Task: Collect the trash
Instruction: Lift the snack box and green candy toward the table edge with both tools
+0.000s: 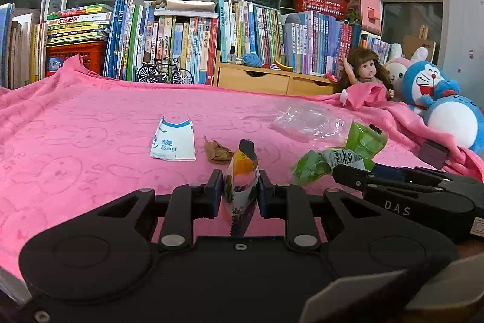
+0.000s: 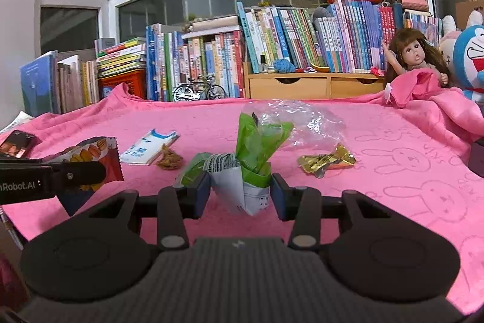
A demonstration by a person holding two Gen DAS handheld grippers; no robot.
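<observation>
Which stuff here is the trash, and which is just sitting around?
Trash to collect:
orange snack wrapper
green wrapper
white paper bag
brown crumpled scrap
clear plastic bag
gold wrapper

Just lying about:
doll
blue plush toy
model bicycle
books
pink blanket

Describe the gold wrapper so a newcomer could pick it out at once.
Start at the pink blanket with rabbit outlines that covers the table. In the right wrist view, look just right of the green wrapper standing between the right gripper fingers, in front of the clear plastic bag. The gold wrapper lies flat there, the only shiny metallic piece.
</observation>
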